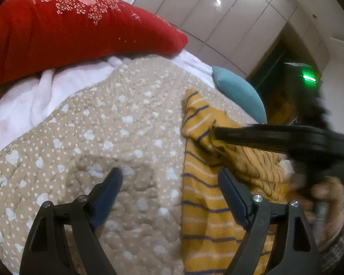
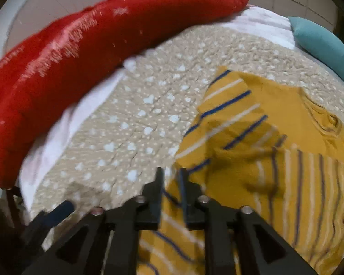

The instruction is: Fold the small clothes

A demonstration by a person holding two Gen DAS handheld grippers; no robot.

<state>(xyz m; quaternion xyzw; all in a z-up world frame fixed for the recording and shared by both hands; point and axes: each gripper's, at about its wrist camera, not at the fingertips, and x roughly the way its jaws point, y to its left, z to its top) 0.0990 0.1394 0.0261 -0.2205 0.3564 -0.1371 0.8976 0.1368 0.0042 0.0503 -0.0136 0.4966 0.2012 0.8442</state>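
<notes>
Right wrist view: we see the yellow striped top (image 2: 259, 137) lying on the quilted bed cover (image 2: 130, 123), one part already laid over the body.
Left tongs (image 1: 169, 183): they stand wide apart over the cover, just beside the garment's edge, gripping nothing.
Right tongs (image 2: 170, 178): the jaws are nearly together; from the left wrist view they seem to pinch a fold of the top, though we cannot tell for sure.
Step in hand: we judge it a sleeve or side fold.
Doing it well: we carry the fold across low, lay it square, and pin the near edge with the free tongs.
Risk: the red pillow (image 2: 84, 52) and teal cushion (image 2: 323, 45) sit well clear.
</notes>
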